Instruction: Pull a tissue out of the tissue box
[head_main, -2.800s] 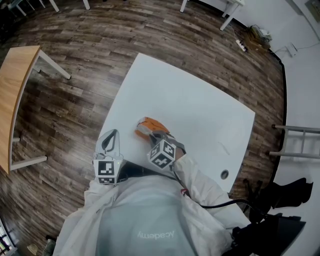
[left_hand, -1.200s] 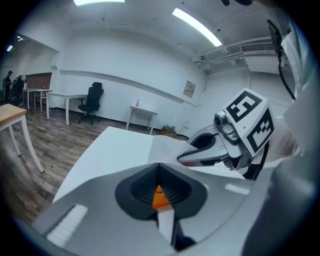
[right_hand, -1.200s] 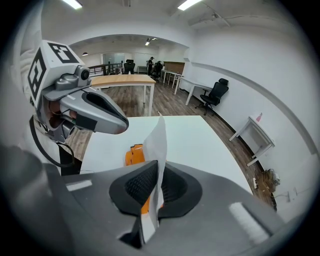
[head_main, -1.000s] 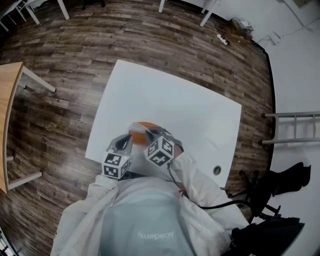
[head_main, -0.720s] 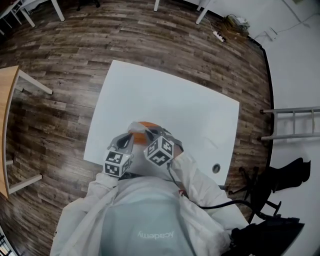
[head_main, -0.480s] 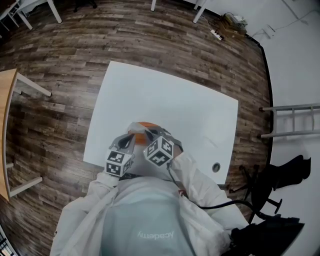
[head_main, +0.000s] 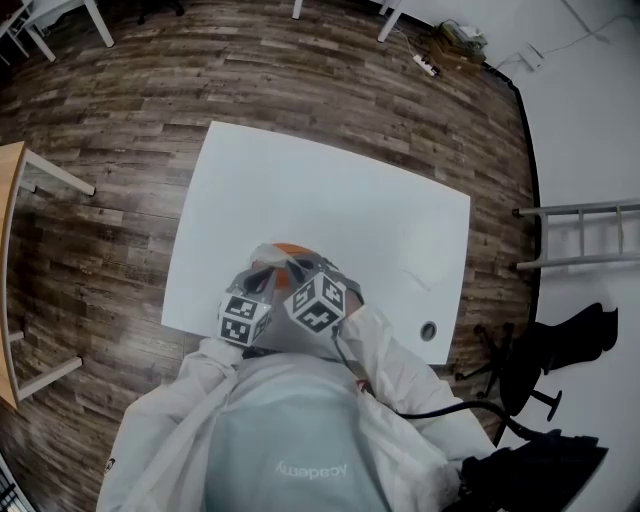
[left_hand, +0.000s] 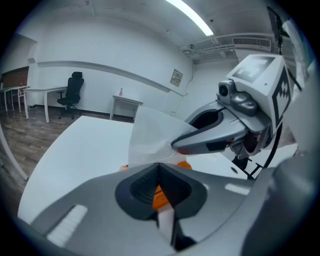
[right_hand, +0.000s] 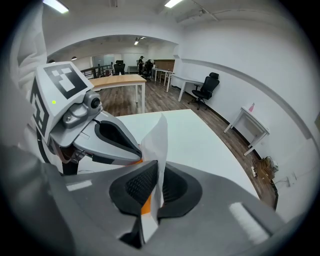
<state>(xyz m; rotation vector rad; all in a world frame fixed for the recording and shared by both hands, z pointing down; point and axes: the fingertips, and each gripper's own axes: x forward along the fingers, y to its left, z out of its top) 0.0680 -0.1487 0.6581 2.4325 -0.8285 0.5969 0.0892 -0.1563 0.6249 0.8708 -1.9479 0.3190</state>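
The person wears a white jacket (head_main: 180, 420) over a pale grey top (head_main: 290, 440) with white lettering. A black cable (head_main: 430, 410) trails from the right sleeve. The left gripper (left_hand: 160, 170) and right gripper (right_hand: 154, 175) are smooth grey shells with black ribbed pads, each bearing a white cube (head_main: 318, 303) of black square markers.

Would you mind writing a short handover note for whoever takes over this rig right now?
Right gripper: shut on the tissue, which stands up between its jaws.
Left gripper: jaws together, nothing visibly gripped, close beside the right gripper and pointing at the orange tissue box.
Box: on the white table, near the person's edge.
Done: tissue grasped.
Left: draw the tissue clear of the box. The views do not show whether its lower end is free. Steadying the box with the left gripper would probably help.
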